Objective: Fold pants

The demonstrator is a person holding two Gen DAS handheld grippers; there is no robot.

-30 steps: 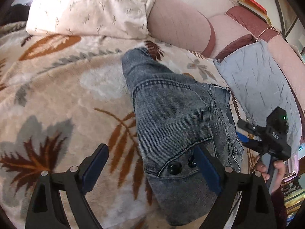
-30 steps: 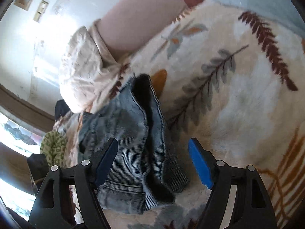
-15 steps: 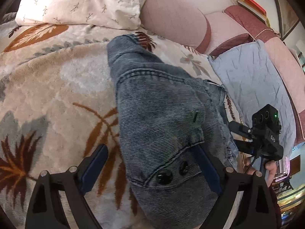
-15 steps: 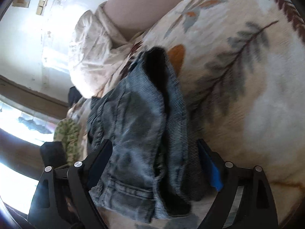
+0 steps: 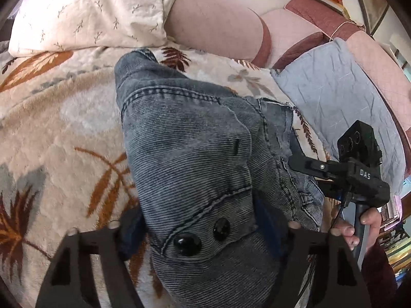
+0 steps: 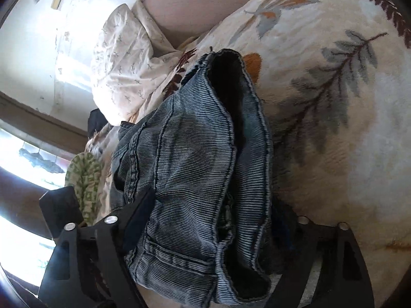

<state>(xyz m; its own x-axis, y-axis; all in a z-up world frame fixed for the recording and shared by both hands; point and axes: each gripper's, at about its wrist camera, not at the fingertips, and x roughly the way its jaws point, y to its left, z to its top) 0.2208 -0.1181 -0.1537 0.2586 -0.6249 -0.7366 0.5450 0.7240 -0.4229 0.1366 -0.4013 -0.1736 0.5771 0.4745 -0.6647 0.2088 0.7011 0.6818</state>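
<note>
CHANGE: I have both jaws just closing round the pants [image 5: 195, 169] | LEFT gripper [image 5: 200, 228]: fairly wide, denim between, pinch unclear | RIGHT gripper [image 6: 213, 223]: same | MEANING: I judge the fold lift imminent.

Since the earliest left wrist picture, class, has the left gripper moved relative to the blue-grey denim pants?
Yes. The left gripper has moved forward over the denim pants; its jaws have just been closing around the two-button end.
</note>
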